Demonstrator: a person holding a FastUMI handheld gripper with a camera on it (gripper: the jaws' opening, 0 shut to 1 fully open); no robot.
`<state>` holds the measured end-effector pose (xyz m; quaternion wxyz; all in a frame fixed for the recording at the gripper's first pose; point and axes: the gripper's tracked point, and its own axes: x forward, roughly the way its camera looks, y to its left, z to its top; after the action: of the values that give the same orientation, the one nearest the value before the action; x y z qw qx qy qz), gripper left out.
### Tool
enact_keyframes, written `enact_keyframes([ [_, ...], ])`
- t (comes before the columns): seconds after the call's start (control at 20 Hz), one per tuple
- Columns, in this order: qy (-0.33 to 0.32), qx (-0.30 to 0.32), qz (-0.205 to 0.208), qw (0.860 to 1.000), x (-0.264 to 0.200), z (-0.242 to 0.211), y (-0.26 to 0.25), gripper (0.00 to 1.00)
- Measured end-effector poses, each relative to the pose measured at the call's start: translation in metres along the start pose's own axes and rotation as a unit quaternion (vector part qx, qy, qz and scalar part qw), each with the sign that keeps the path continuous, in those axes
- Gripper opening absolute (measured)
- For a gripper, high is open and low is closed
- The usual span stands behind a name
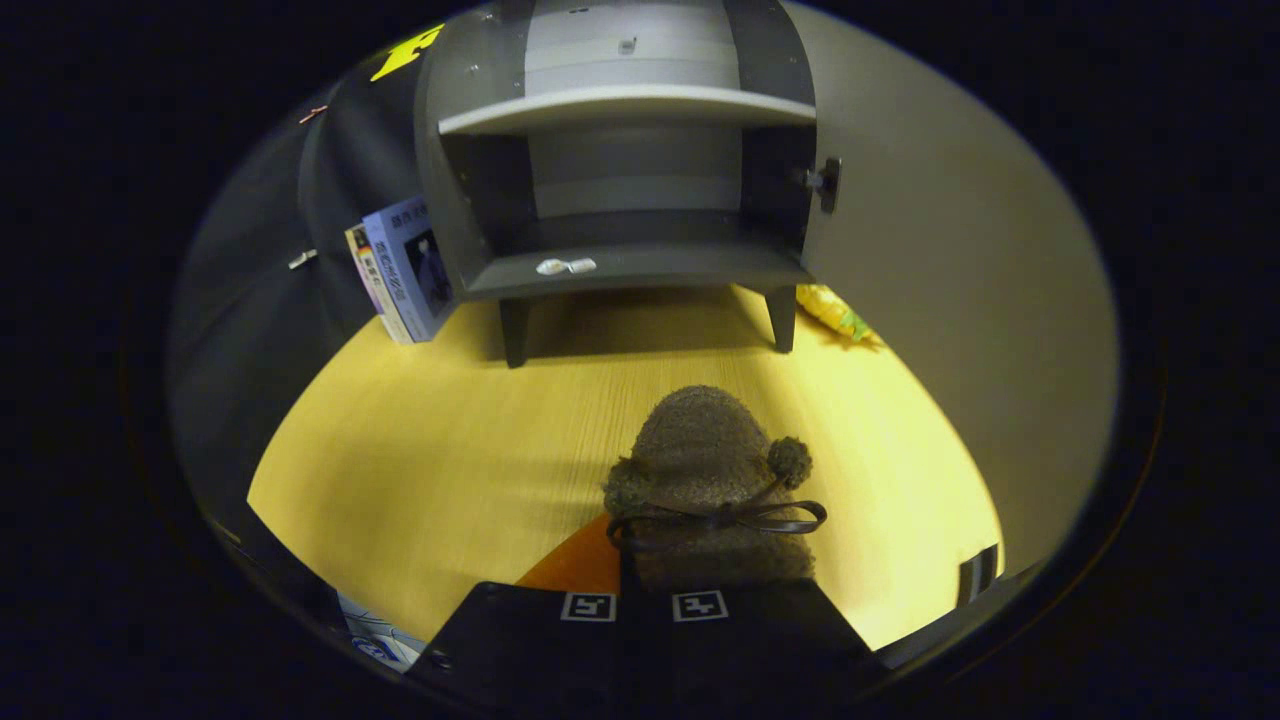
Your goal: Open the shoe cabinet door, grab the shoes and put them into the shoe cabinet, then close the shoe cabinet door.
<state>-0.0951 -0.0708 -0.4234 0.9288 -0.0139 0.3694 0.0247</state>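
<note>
Gripper [645,605] with its fingers drawn close together, clamped on the heel end of a fuzzy brown shoe [705,470] with pompoms and a bow, toe pointing at the shoe cabinet [620,180]. The cabinet stands at the far edge of the yellow table [420,450], its door [950,280] swung open at right, both shelves bare. Books [400,270] lean beside its left wall.

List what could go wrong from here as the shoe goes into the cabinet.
1. The tool looks shut on the fuzzy shoe at its rear end only; the long toe ahead could sag or slip free.
2. The open door with its knob stands right beside the opening; the shoe might clip it.
3. The pom-pom and bow could snag on the lower shelf edge.
</note>
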Motion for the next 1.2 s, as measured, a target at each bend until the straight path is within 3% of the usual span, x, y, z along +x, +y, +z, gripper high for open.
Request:
enact_keyframes([
  [0.3, -0.055, 0.002, 0.056, 0.997, -0.082, 0.075, 0.006, 0.06],
  [0.6, -0.108, 0.002, 0.047, 0.993, -0.115, 0.148, 0.006, 0.06],
  [1.2, -0.228, -0.017, 0.002, 0.974, -0.119, 0.311, 0.042, 0.05],
])
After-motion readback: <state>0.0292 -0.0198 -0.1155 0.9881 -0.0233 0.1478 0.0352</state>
